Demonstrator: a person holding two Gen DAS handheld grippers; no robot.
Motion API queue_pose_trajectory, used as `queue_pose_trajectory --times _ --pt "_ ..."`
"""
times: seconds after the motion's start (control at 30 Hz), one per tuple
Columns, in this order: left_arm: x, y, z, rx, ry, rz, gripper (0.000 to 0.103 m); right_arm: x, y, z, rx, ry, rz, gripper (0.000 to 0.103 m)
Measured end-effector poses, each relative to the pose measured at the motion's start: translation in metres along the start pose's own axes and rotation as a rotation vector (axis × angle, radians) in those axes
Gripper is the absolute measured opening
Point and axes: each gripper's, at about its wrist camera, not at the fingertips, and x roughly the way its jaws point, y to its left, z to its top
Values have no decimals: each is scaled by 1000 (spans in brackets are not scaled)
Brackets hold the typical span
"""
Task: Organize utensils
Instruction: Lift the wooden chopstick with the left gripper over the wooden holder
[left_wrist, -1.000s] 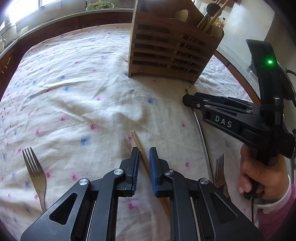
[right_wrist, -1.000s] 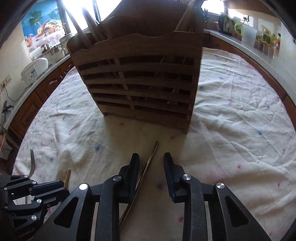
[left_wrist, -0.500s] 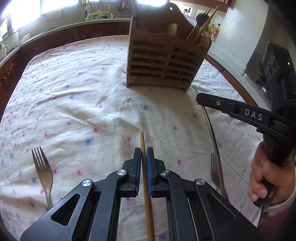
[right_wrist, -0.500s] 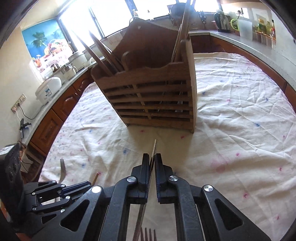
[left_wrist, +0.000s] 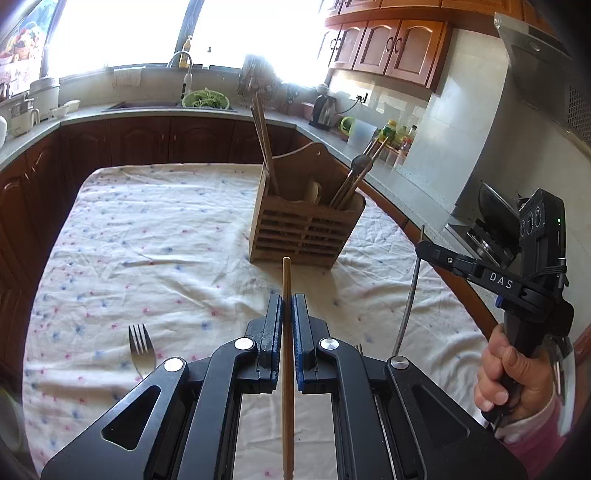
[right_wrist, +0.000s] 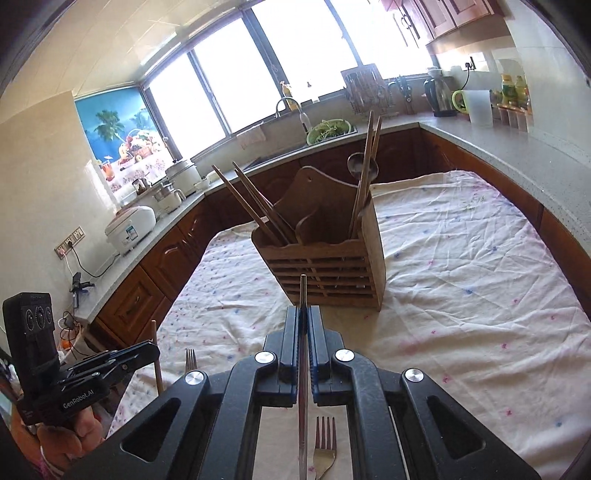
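Wooden chopstick: the long pale wooden chopstick (left_wrist: 287, 332) is pinched between the blue-padded jaws of the left black two-finger gripper (left_wrist: 287, 306), lifted off the cloth, its tip pointing toward the slatted wooden utensil holder (left_wrist: 303, 236).
Steel chopstick: the thin grey metal chopstick (right_wrist: 303, 350) is clamped in the right black two-finger gripper (right_wrist: 303, 321), also raised and aimed at the holder.
Holder: it stands upright on the white flower-print tablecloth (left_wrist: 147, 240), already carrying several chopsticks and a dark spoon in its compartments.
Slip risk: each stick is held near its middle by a narrow pinch; tilting it upright could let it pivot or slide out.
Entry risk: a tip could strike the rim or the leaning sticks and miss its compartment, or nudge the light holder.
Collision risk: both grippers head for one opening, so they may clash if they arrive together.
Left behind: two metal forks (left_wrist: 139, 347) (right_wrist: 324, 443) lie on the cloth, unsorted.
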Motion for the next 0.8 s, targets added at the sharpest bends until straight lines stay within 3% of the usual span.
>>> queue_pose_trajectory --times 0.37,0.8 --pt "-30 0 5 -12 -80 1 5 -39 12 14 -16 -96 22 4" --pt "-37 1 15 -18 -122 10 5 -44 9 22 -21 -129 23 4"
